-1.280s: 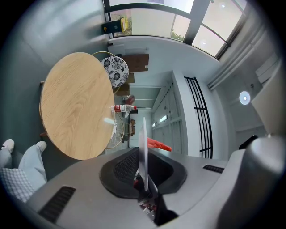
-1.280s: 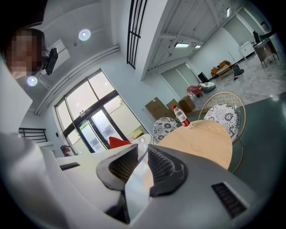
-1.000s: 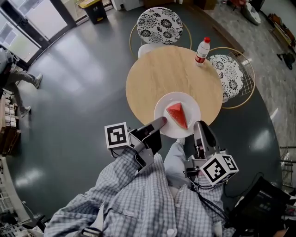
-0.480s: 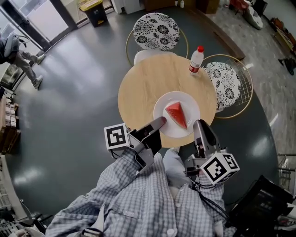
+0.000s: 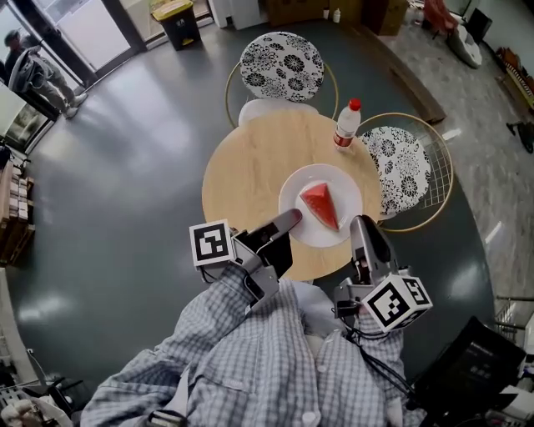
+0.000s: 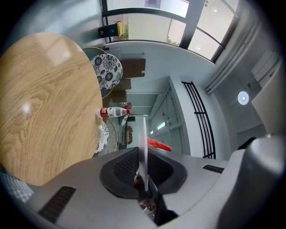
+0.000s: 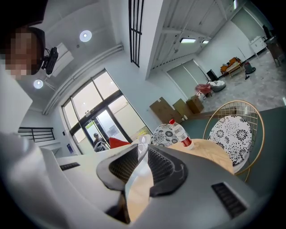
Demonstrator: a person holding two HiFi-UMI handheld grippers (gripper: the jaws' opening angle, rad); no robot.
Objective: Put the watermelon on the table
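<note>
A red watermelon wedge (image 5: 319,206) lies on a white plate (image 5: 294,190), carried over the near part of a round wooden table (image 5: 250,163). My left gripper (image 5: 288,220) is shut on the plate's left rim and my right gripper (image 5: 360,225) is shut on its right rim. In the left gripper view the plate (image 6: 144,143) stands edge-on between the pads, with the watermelon (image 6: 159,144) beyond it and the table (image 6: 44,103) to the left. From the right gripper (image 7: 139,154), the plate rim (image 7: 136,179) runs between the pads, and the watermelon (image 7: 117,143) shows behind them.
A water bottle (image 5: 344,123) with a red cap stands at the table's far right edge. Two patterned wire chairs (image 5: 281,57) (image 5: 405,163) flank the far side. A bin (image 5: 177,18) and a person (image 5: 33,71) are far off by the glass doors.
Both grippers have carried the plate forward. It hung over the table's near edge before and now lies further in over the tabletop. Both grips are unchanged.
</note>
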